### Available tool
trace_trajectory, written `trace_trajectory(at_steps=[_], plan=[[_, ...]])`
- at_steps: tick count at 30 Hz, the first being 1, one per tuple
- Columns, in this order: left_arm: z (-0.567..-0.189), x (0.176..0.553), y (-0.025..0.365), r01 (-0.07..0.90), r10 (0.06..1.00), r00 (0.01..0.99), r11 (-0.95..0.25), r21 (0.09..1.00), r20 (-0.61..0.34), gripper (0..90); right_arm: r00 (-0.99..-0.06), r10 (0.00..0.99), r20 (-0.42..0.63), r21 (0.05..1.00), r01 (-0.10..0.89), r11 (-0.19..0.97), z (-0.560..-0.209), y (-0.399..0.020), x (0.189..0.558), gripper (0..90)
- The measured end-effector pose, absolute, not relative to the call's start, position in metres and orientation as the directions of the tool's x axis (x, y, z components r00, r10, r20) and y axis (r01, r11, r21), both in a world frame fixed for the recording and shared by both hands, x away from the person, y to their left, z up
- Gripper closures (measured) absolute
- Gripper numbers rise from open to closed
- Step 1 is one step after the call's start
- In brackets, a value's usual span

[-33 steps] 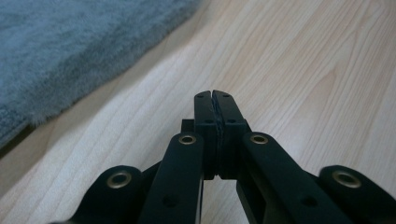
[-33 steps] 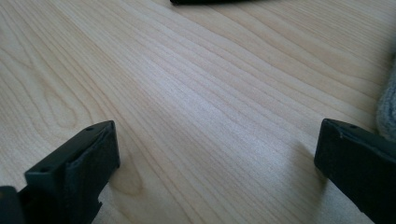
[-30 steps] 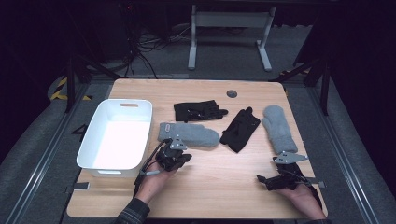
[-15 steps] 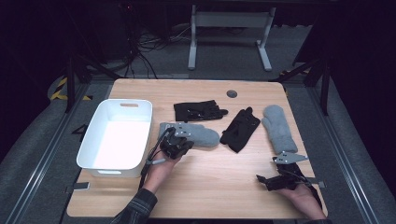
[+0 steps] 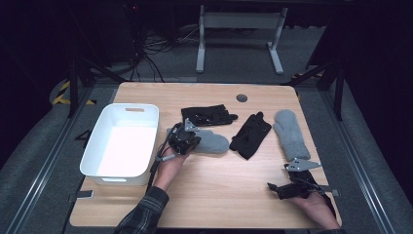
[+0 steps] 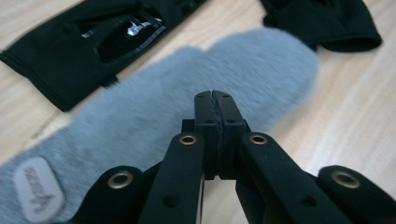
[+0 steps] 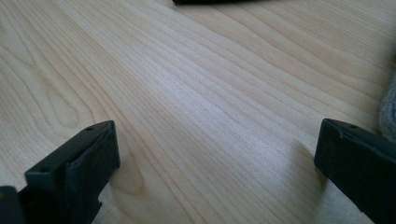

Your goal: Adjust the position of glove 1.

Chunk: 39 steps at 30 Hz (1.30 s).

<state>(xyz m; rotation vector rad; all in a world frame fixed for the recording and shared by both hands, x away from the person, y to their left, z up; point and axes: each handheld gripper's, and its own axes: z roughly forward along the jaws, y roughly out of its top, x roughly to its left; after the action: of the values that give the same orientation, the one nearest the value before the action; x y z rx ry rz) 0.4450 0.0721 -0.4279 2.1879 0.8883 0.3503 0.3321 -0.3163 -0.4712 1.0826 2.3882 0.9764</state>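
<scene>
Over the middle of the counter the left claw hovers above the cuff end of a grey mitten, its jaws pressed together with nothing between them. Seen along those jaws from the left gripper view, the left claw points at the mitten from just above; whether the tips touch the fleece I cannot tell. The mitten lies flat, lengthwise across the counter, between the bin on one side and a black glove on the other, with another black glove just behind it.

The right claw rests low near the front right corner, well apart from all the gloves, its jaws standing wide over bare wood, as the right gripper view shows.

The bin is white, rectangular, with a handle slot in its far wall, and holds nothing that I can see from here.

The mitten is soft and fuzzy, pale grey, rounded at the fingertip end, with a small oval grey label near the cuff. A second grey mitten lies farther right
</scene>
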Motion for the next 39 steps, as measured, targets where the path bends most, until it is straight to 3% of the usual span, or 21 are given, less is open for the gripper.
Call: trace_trajectory(at_steps=[15, 39], plan=[[-0.450, 0.449, 0.069, 0.551, 0.690, 0.723, -0.558, 0.621, -0.021, 90.0, -0.653, 0.757, -0.025, 0.709, 0.522, 0.475, -0.471, -0.316, 0.332, 0.5], [-0.447, 0.417, 0.056, 0.521, 0.585, 0.804, -0.613, 0.593, -0.102, 90.0, -0.653, 0.757, -0.025, 0.709, 0.522, 0.475, -0.471, -0.316, 0.332, 0.5]])
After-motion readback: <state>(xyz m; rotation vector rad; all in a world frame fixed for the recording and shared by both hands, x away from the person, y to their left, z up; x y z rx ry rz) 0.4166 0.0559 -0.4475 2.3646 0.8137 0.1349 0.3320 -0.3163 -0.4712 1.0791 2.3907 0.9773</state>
